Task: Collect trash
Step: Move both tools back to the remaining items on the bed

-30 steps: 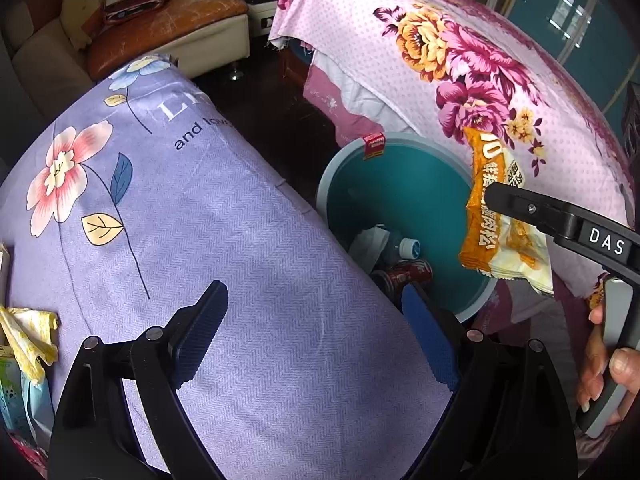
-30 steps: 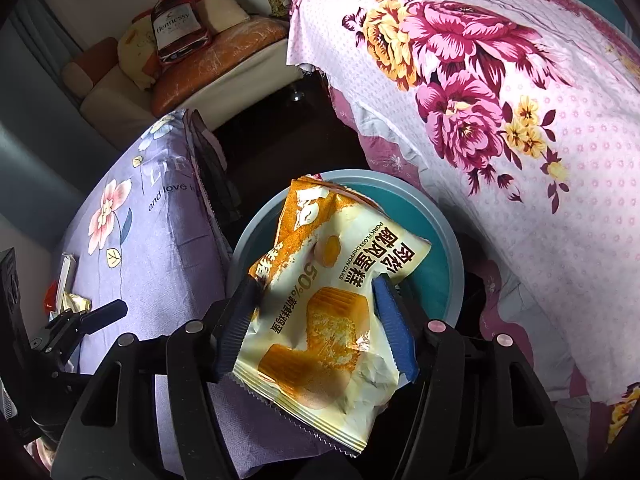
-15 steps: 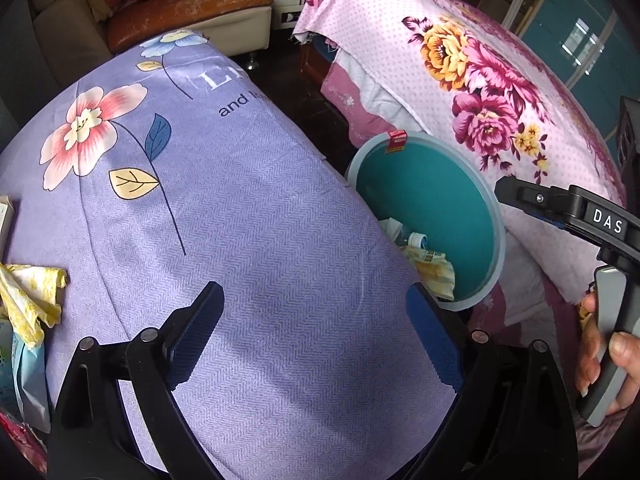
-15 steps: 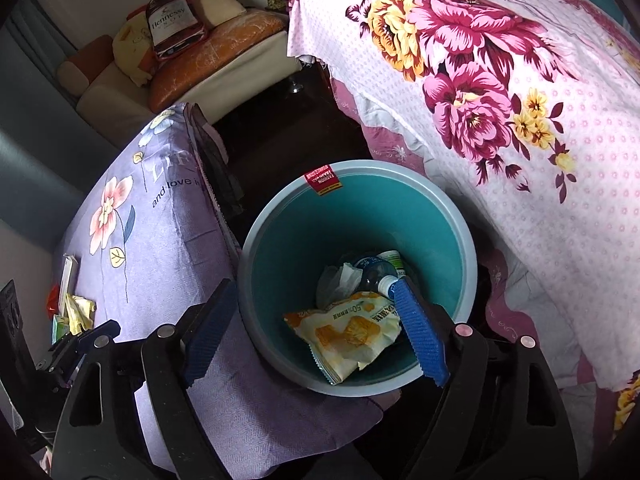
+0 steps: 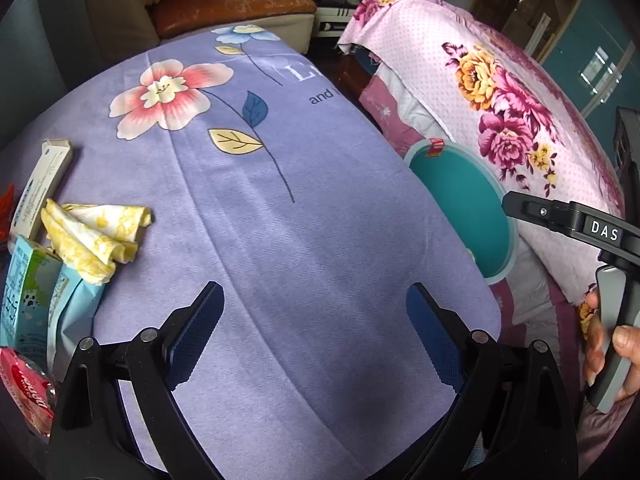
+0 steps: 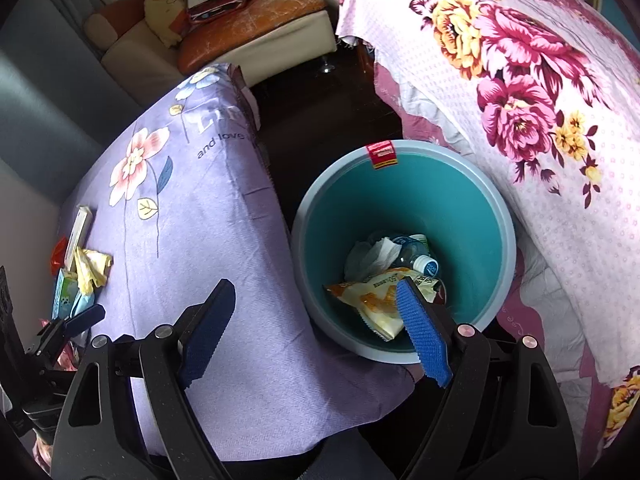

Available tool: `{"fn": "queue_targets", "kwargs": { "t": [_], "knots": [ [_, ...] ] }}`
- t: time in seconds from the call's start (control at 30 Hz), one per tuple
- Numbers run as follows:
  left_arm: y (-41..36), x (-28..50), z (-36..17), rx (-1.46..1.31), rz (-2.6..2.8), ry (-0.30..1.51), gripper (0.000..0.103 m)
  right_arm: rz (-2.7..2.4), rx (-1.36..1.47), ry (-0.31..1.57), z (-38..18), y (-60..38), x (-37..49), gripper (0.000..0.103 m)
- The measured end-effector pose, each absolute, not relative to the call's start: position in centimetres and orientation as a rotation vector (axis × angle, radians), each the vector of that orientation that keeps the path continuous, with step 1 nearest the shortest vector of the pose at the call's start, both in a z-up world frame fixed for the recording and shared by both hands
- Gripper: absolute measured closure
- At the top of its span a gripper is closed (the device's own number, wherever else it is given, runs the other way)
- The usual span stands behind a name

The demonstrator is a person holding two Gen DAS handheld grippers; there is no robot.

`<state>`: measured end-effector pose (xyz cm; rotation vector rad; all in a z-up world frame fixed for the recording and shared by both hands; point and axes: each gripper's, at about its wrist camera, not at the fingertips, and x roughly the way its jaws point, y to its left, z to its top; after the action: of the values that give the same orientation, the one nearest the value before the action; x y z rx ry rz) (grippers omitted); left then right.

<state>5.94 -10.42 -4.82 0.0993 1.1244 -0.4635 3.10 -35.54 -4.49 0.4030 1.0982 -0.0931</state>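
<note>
Right gripper [image 6: 316, 334] fingers just opened wide, empty, above bin [image 6: 496, 216] holding wrapper [image 6: 368, 300]; left gripper [image 5: 316, 332] wide, empty.

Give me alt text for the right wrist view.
The open, empty right gripper hangs over a teal bin holding a yellow snack bag, tissue and a bottle. A purple cloth with more litter lies left.

Teal bin [image 6: 472, 216], pale rim, upright, partly beyond right jaw of right gripper [image 6: 316, 332]. Inside: orange-yellow snack wrapper [image 6: 364, 300] lying flat, crumpled tissue [image 6: 372, 256], capped bottle [image 6: 420, 258]. Yellow-stained tissue [image 5: 92, 236], cartons [image 5: 24, 292], left of left gripper's [image 5: 316, 336] left jaw.
</note>
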Motion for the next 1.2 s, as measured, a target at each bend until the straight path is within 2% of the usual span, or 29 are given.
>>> {"fn": "queue_targets", "kwargs": {
  "t": [0.47,0.67,0.93,1.2],
  "knots": [
    [5.2,3.6,-2.7,0.026,-0.266,1.053,0.010,0.128,0.171,1.159,-2.7,-21.4,5.5,0.022],
    [11.5,1.9,-4.6,-0.029,-0.164,1.083,0.010,0.224,0.104,1.199,-3.0,-16.0,5.7,0.022],
    [14.9,0.5,-7.3,-0.120,-0.128,1.118,0.010,0.276,0.005,1.233,-3.6,-11.2,5.3,0.021],
    [17.5,-0.1,-6.4,-0.226,-0.130,1.070,0.010,0.274,-0.023,1.248,-3.9,-9.9,5.1,0.021]
  ]
}}
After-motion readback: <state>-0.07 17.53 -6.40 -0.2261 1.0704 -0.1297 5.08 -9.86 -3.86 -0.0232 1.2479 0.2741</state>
